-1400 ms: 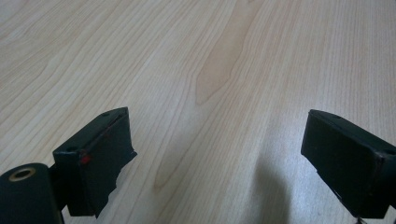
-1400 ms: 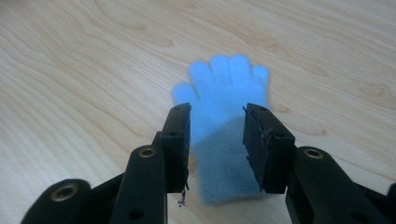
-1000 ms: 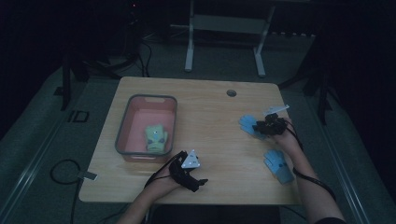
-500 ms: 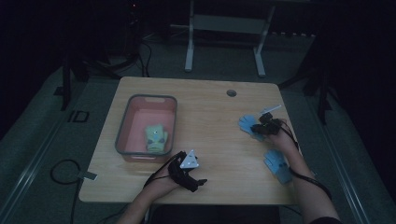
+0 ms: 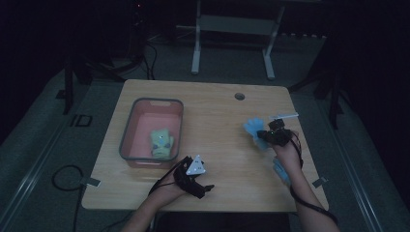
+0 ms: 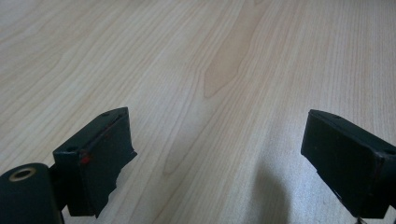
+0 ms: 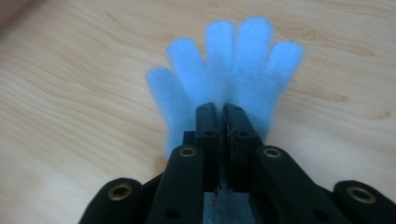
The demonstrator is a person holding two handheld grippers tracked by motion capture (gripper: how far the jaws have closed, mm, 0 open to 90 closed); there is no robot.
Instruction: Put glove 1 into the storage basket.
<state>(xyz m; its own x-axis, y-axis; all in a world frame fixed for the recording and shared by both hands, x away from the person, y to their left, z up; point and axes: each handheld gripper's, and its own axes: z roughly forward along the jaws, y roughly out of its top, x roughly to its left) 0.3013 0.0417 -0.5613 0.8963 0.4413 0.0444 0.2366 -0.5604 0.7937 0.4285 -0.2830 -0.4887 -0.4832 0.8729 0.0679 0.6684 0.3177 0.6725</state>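
Pale wood table (image 5: 217, 121); dark room; grey floor (image 5: 43, 145).

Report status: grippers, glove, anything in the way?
Right gripper shut on fuzzy light-blue glove. Left gripper open over bare wooden table. Nothing blocking.

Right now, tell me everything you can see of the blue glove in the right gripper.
The blue glove is light blue and fuzzy, like fleece, with five stubby fingers spread away from the camera. The right gripper has its jaws shut on the cuff end. The glove sits over the wooden table at its right side; whether it touches the table is unclear.
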